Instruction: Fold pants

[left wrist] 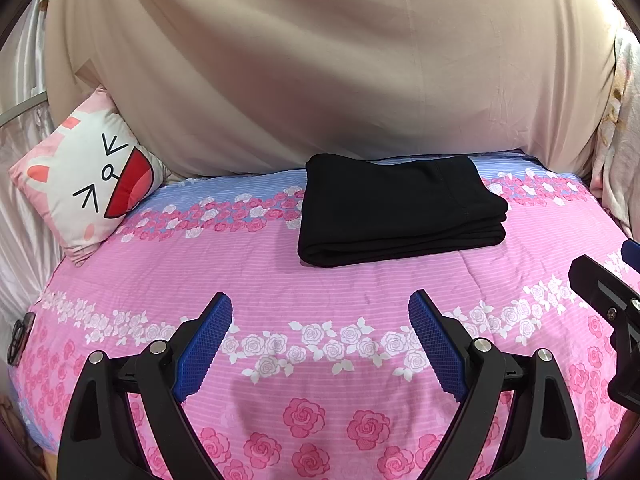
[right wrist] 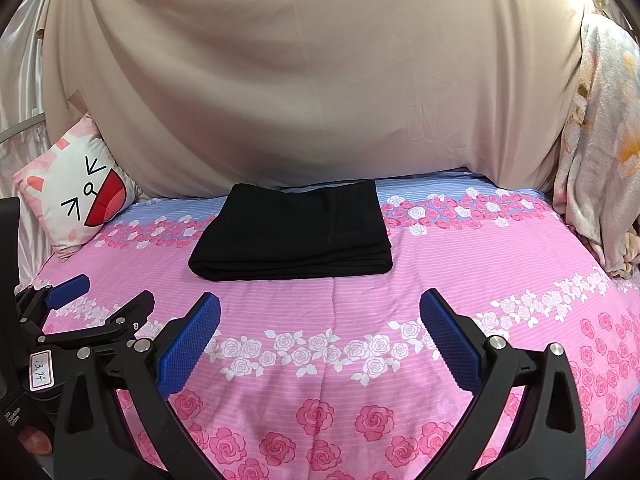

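Both grippers hang wide open and empty over the bed, short of the folded pants.

The left gripper [left wrist: 320,312] and right gripper [right wrist: 320,310] touch nothing, their blue pads [left wrist: 204,346] spread apart above the pink rose-print bedsheet [left wrist: 320,280]. A cat-face cushion [left wrist: 86,178] leans at far left against a beige drape [left wrist: 320,60]. The black pants [left wrist: 396,208] lie folded in a neat stack near the drape.

— How's the feed?
— Bright and even on my end, colours crisp on the pink rose bedsheet [left wrist: 360,280]. The beige drape [left wrist: 320,80] above it has a soft dim smudge at its base.
— Edges?
— Heavy fisheye bowing, dark corner vignette.
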{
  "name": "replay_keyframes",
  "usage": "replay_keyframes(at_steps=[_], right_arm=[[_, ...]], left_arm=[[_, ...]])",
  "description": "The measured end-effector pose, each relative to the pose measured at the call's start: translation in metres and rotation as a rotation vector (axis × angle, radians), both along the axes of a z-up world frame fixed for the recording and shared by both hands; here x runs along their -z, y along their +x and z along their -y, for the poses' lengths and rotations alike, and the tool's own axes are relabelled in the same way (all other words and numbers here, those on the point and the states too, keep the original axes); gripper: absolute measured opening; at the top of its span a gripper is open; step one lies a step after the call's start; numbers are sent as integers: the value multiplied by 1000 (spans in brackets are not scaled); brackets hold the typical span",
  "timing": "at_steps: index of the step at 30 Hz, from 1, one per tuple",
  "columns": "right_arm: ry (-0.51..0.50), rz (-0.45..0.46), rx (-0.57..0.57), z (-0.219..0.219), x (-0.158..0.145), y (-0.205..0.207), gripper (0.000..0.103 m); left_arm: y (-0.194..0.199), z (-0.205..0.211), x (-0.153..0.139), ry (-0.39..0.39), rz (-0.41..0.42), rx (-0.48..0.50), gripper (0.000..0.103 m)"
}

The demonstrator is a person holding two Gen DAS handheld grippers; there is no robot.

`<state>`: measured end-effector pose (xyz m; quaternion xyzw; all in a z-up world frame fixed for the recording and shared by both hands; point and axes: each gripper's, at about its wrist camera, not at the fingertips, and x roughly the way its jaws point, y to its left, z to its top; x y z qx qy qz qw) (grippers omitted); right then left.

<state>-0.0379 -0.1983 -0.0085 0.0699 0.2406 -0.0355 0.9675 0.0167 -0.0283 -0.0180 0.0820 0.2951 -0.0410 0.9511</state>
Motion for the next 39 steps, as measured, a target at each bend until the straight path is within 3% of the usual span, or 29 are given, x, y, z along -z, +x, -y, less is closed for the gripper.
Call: replay_keyframes(at_steps=[39], right_arm=[[1, -16, -13, 2, 4, 9, 98]], left_arm=[[8, -3, 4, 3, -18, 7, 87]])
